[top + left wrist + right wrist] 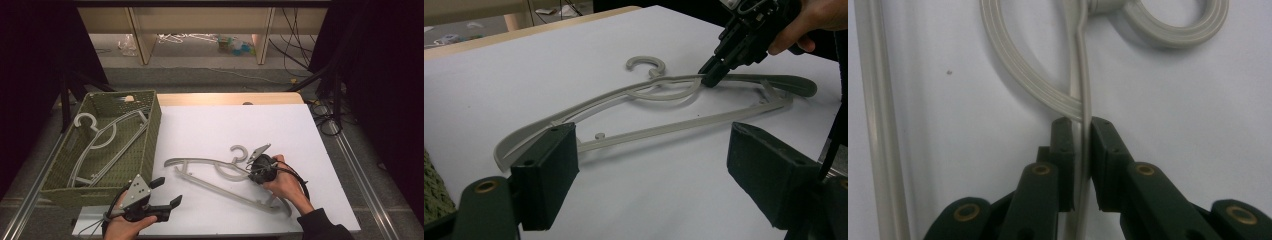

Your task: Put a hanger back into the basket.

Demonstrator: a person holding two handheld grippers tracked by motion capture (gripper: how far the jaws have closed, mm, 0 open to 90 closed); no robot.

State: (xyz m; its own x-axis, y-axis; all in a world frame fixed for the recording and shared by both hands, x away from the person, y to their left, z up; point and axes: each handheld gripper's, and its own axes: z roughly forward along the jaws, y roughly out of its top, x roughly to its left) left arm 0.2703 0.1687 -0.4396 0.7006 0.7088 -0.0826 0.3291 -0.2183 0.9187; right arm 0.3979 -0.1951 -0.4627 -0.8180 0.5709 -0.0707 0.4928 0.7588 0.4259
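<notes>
One hanger (220, 172) on table, two hangers (102, 140) in basket (150, 125)

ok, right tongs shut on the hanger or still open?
Shut on it. In the right gripper view the right tongs pinch the grey hanger's thin upper arm between both pads, beside the hook.

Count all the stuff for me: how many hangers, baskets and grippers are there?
Hangers: 2, one on the table, one in the basket
Basket: 1
Grippers: 2, left gripper, right gripper
Total: 5
</notes>
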